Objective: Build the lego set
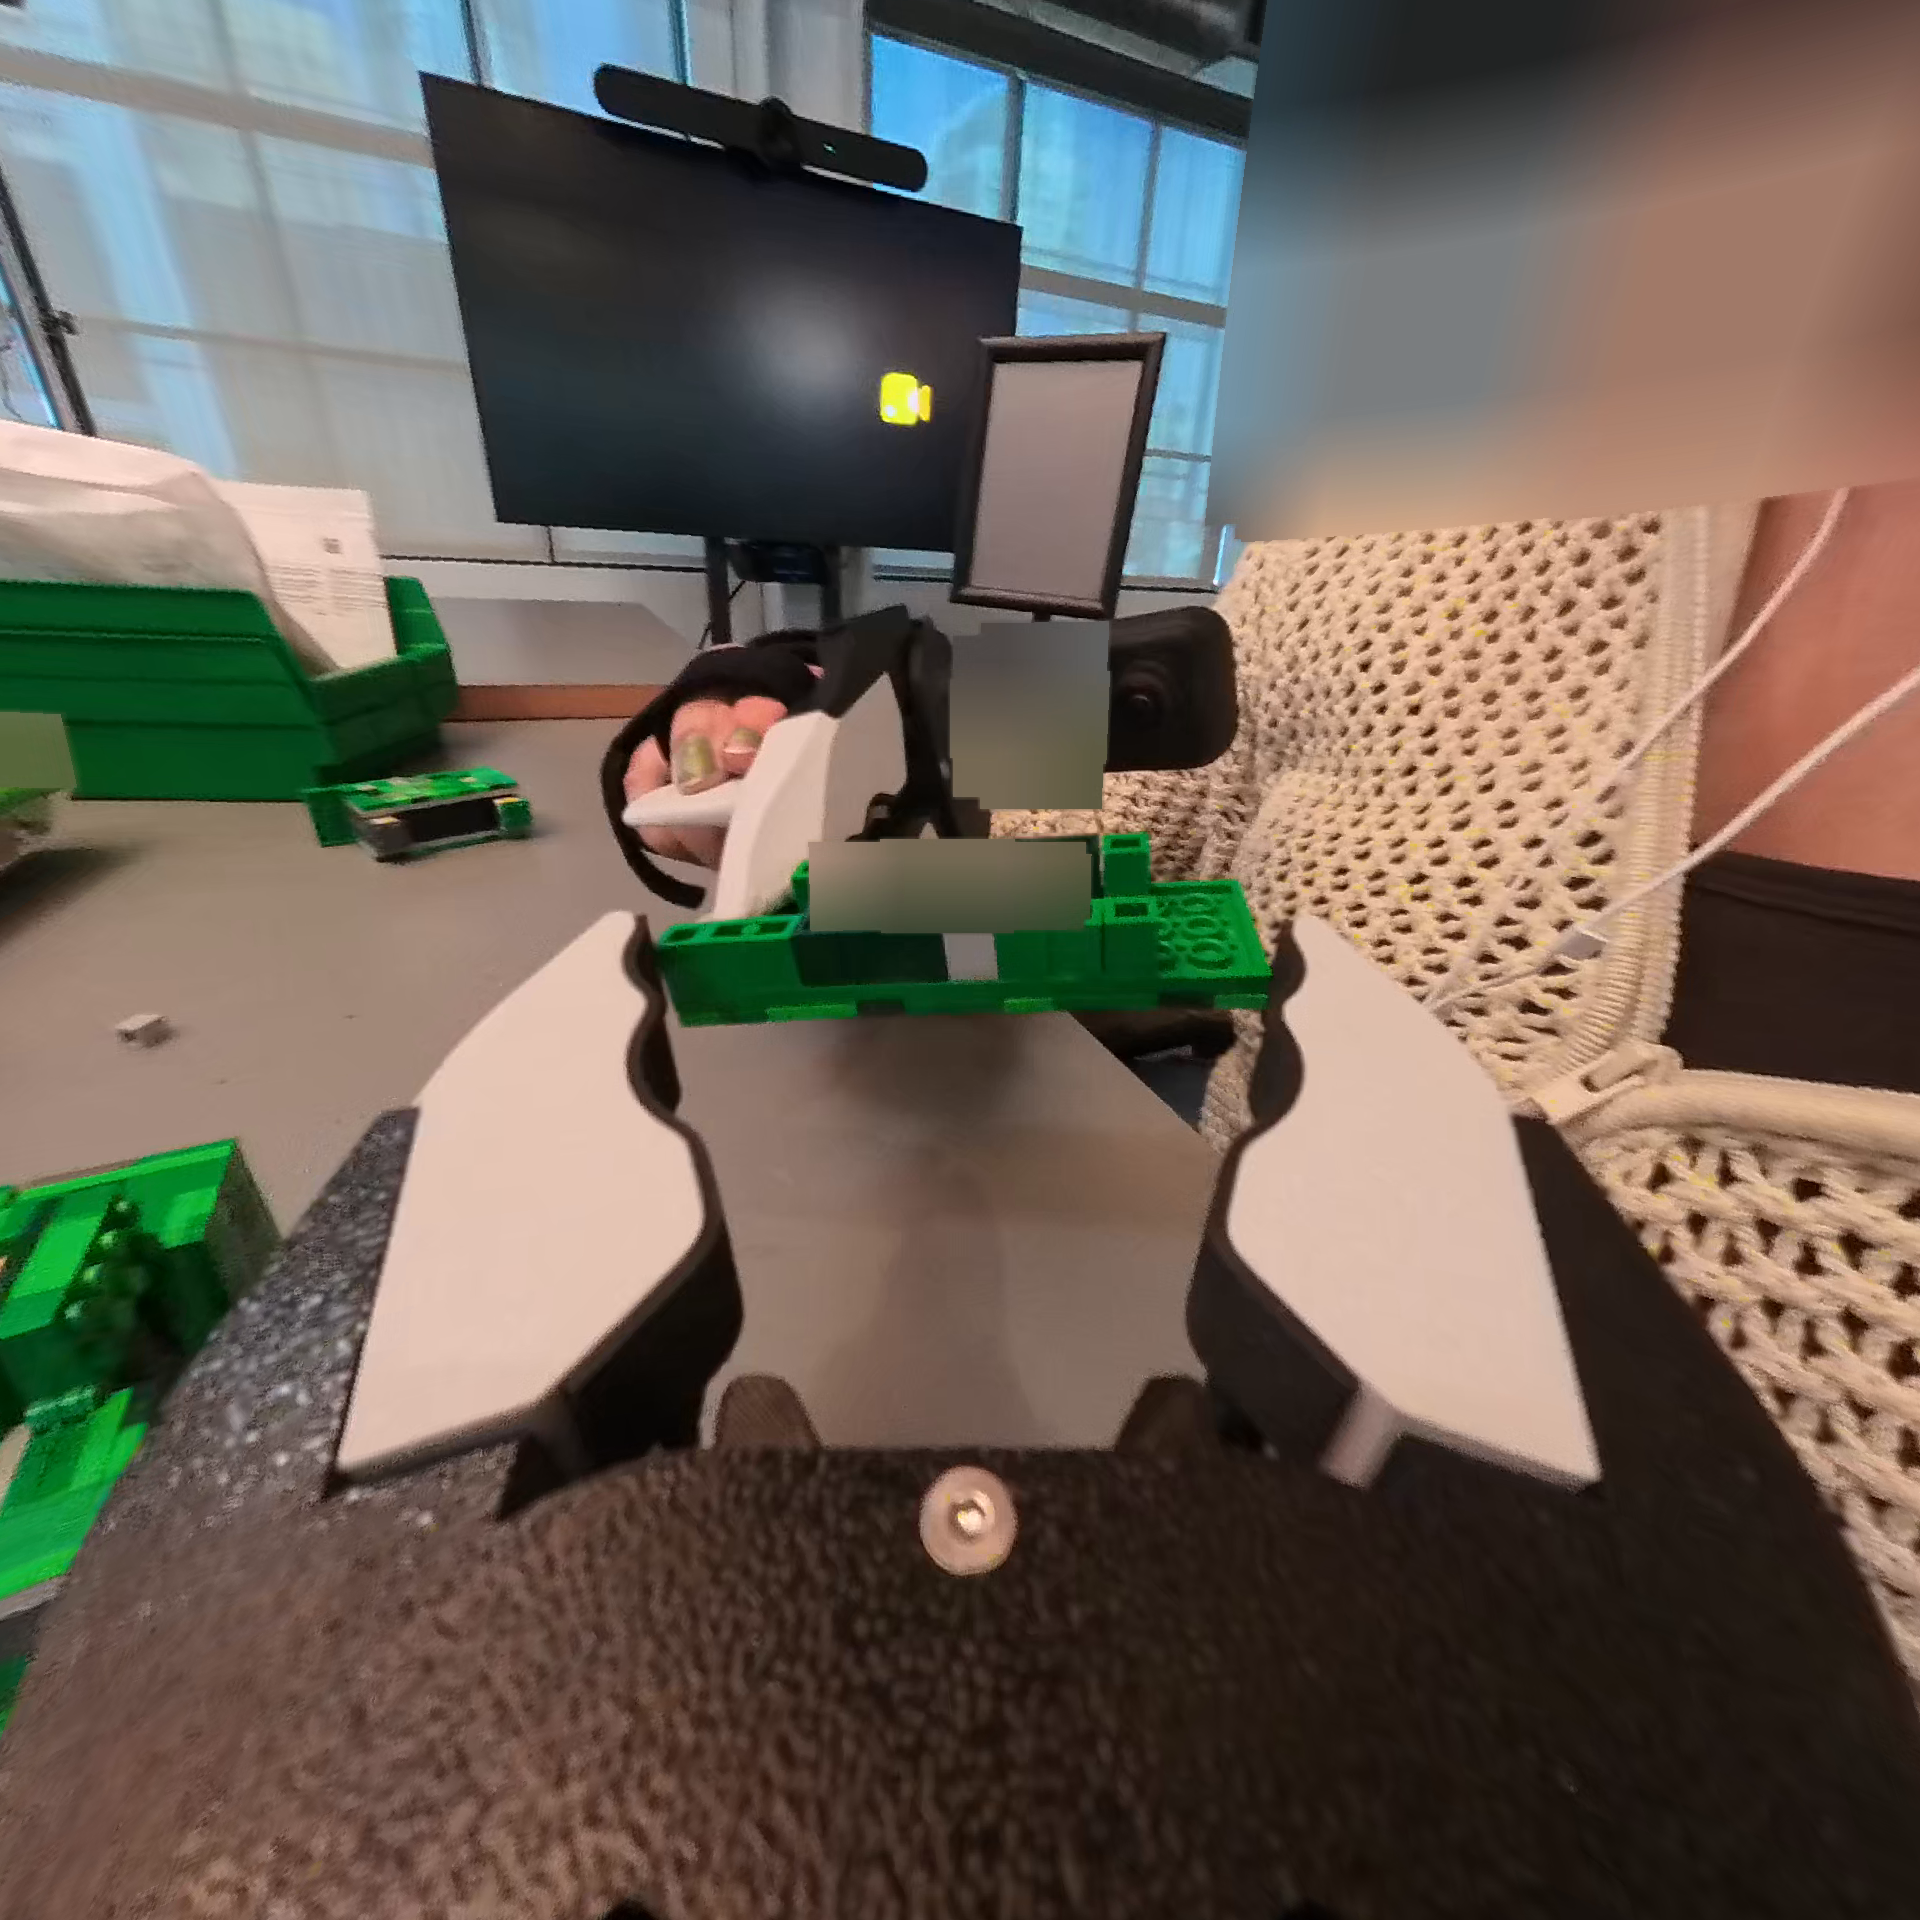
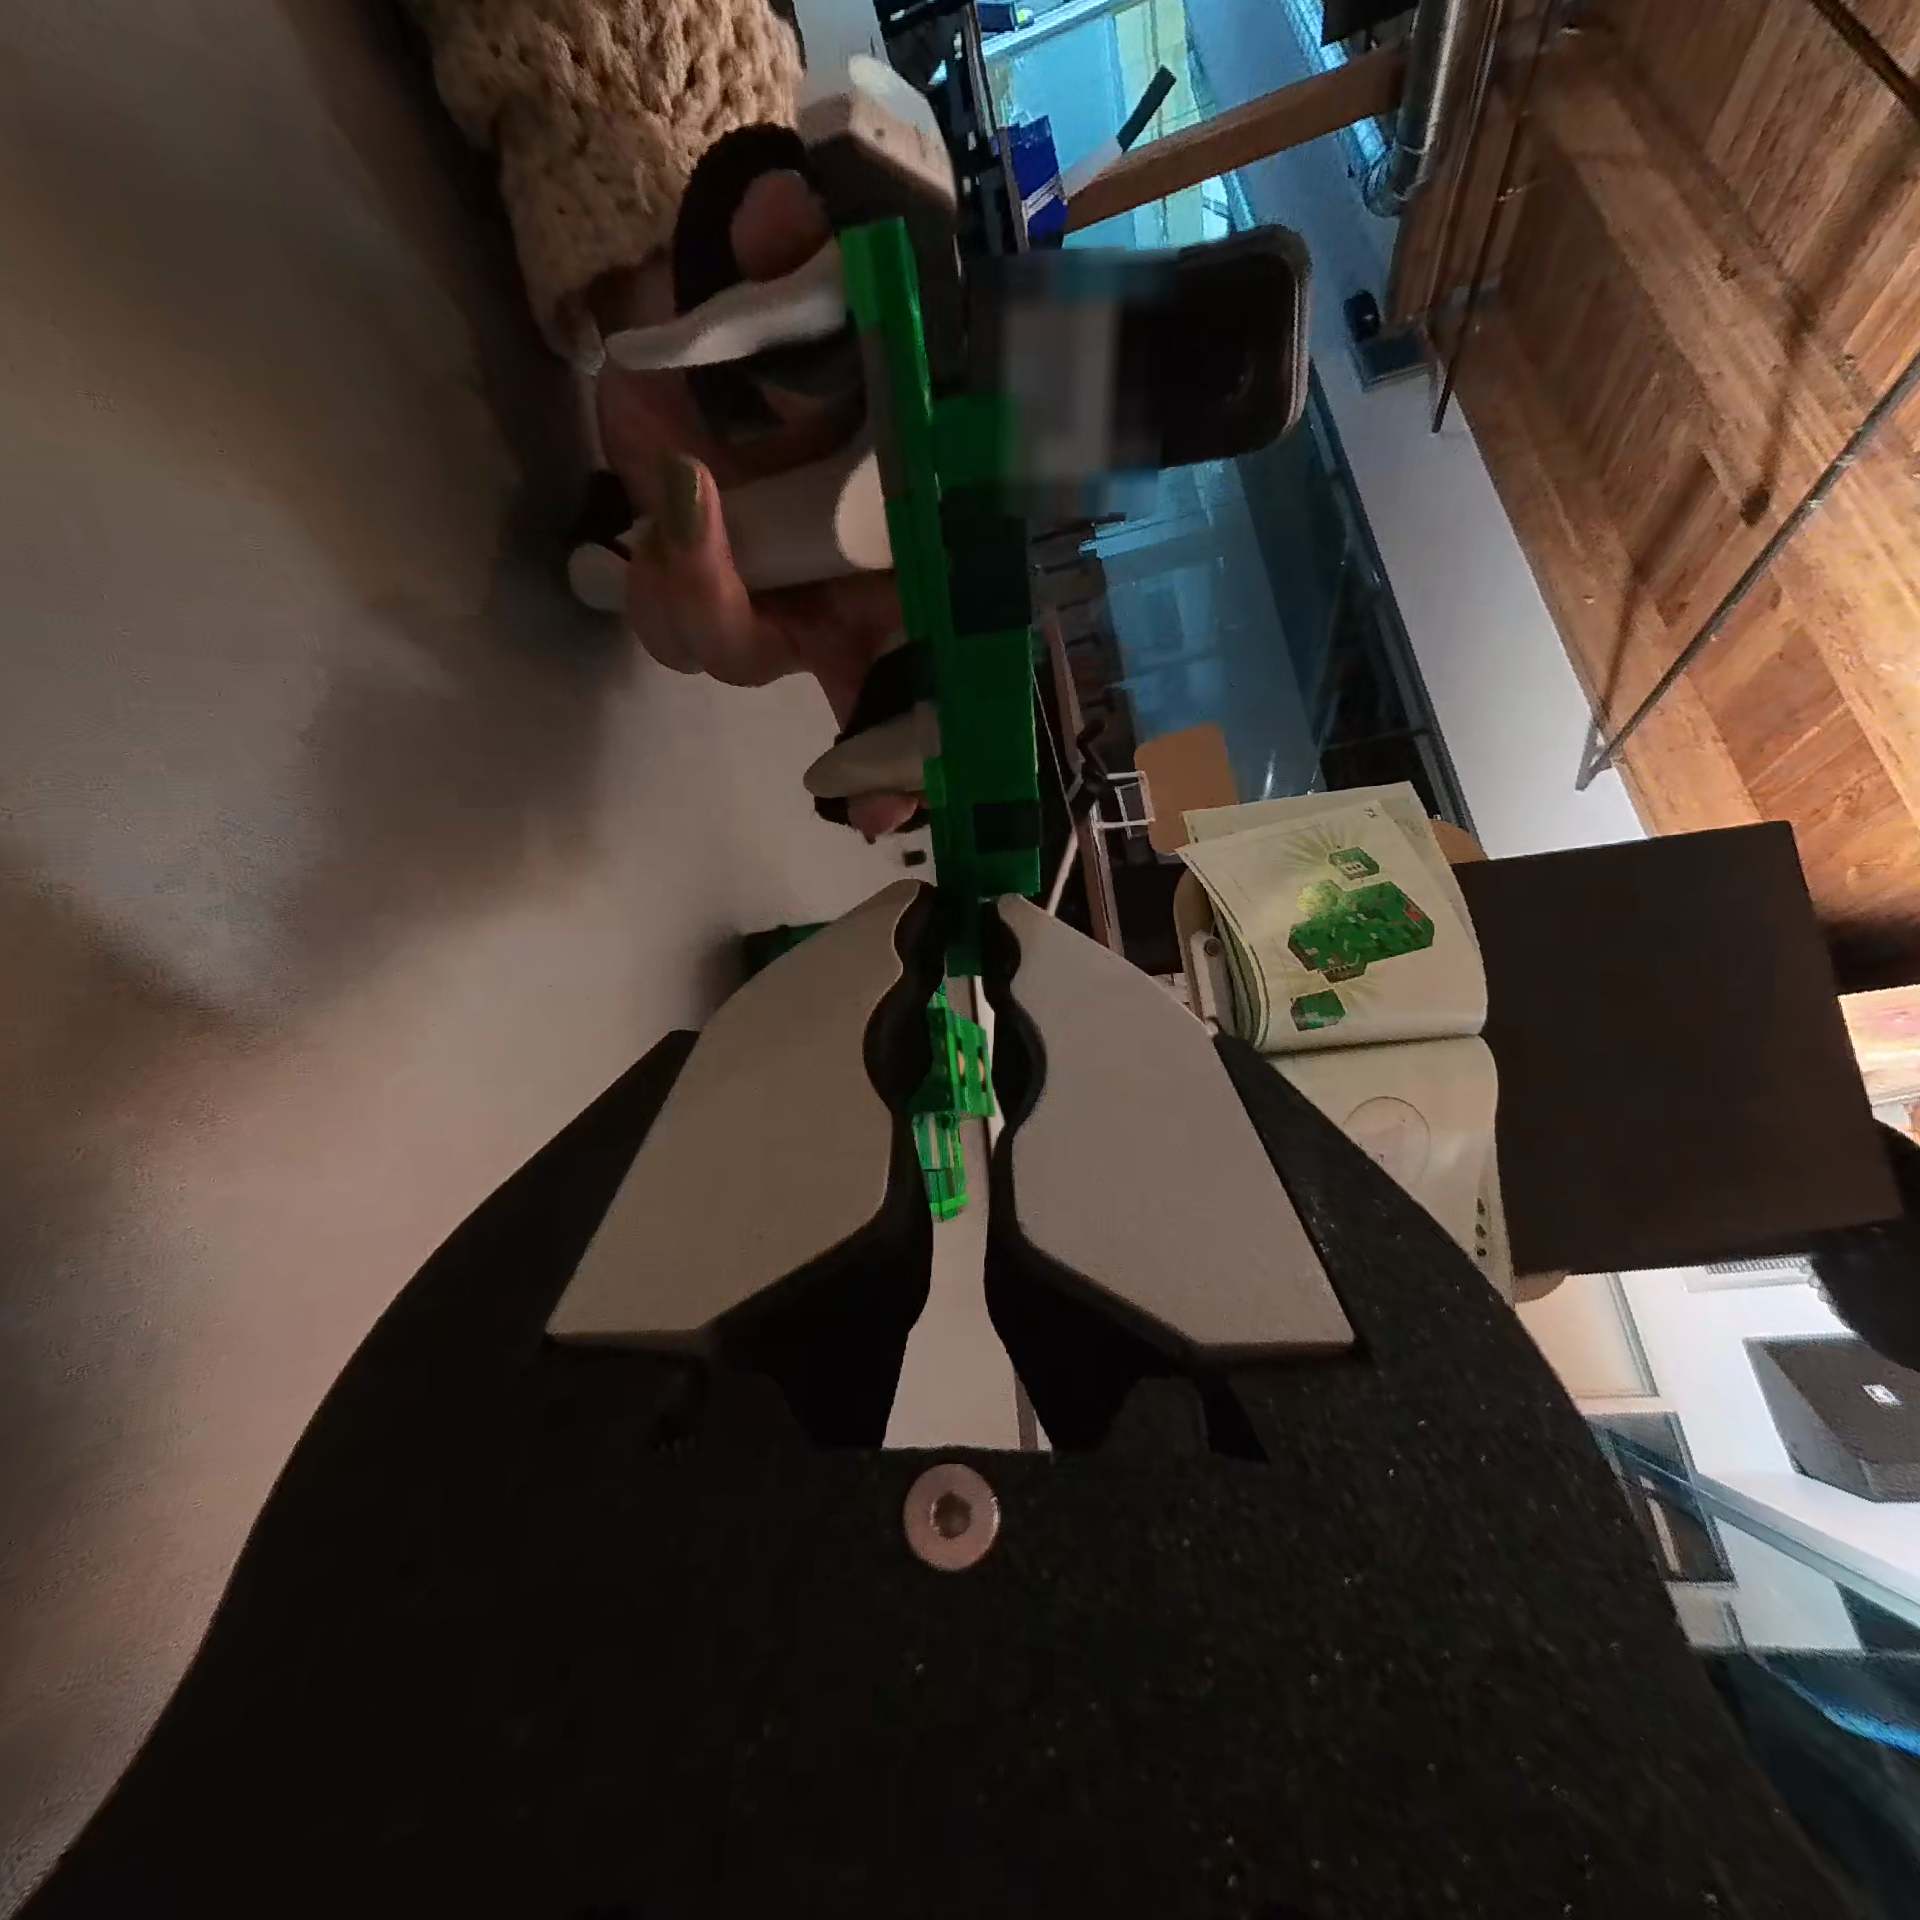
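A flat green lego assembly (image 1: 1184,935) is held in the air over the grey table (image 1: 312,987). My right gripper (image 2: 961,930) is shut on one edge of this assembly (image 2: 977,707), which runs away from it. In the left wrist view the right gripper's white finger (image 1: 779,821) and the hand holding it show behind the assembly. My left gripper (image 1: 961,951) is open wide, with one fingertip near each end of the assembly and nothing clamped. Its white fingers (image 2: 717,322) show beside the assembly in the right wrist view.
A green bin (image 1: 208,675) with papers stands at the back left. A small green sub-build (image 1: 426,810) and a loose grey piece (image 1: 140,1029) lie on the table. Another green build (image 1: 104,1247) is at the lower left. A person in a knitted top (image 1: 1455,831) is close on the right. An instruction booklet (image 2: 1330,925) lies open.
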Available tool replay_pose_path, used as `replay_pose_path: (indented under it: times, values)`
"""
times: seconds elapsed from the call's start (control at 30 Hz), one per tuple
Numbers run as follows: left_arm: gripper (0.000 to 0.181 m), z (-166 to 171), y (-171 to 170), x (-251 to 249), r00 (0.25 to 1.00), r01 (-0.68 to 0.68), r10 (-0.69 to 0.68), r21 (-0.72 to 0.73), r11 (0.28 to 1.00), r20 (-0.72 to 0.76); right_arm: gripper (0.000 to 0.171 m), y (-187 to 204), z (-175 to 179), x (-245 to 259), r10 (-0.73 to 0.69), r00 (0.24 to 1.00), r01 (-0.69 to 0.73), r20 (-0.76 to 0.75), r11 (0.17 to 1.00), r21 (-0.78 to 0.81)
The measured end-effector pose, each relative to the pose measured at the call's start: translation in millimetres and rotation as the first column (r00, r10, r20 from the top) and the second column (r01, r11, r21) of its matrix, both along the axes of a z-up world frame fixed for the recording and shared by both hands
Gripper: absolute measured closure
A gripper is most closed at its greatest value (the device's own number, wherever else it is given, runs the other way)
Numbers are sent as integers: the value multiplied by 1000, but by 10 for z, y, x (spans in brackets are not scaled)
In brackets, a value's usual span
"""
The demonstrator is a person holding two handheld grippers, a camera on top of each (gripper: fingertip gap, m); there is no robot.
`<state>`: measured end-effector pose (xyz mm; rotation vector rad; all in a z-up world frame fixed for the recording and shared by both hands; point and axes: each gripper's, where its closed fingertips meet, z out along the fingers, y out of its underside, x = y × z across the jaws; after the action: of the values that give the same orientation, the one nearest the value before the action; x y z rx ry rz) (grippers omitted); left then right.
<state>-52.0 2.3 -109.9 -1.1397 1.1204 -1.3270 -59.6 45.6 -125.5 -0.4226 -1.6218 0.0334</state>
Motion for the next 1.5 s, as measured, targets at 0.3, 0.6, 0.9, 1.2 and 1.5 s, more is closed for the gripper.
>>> replay_pose_path:
  times: [0.3,0.6,0.9,1.2,1.5]
  values:
    - [65,46,247,-16,984,-178,179,-16,984,6,165,206,62,18,-122,991,120,-52,992,-45]
    - [97,-136,839,-142,595,-734,798,340,588,-96,164,714,-46,119,-472,881,472,-28,873,122]
    - [134,-233,904,-214,557,-782,815,228,579,-161,165,742,-103,112,-516,857,504,-9,833,229]
    - [144,-300,858,-215,602,-708,773,314,632,-200,163,672,-160,132,-405,914,396,31,906,152]
    - [145,-346,585,-116,798,-460,566,398,793,-206,153,292,31,470,181,982,-140,-48,540,-830]
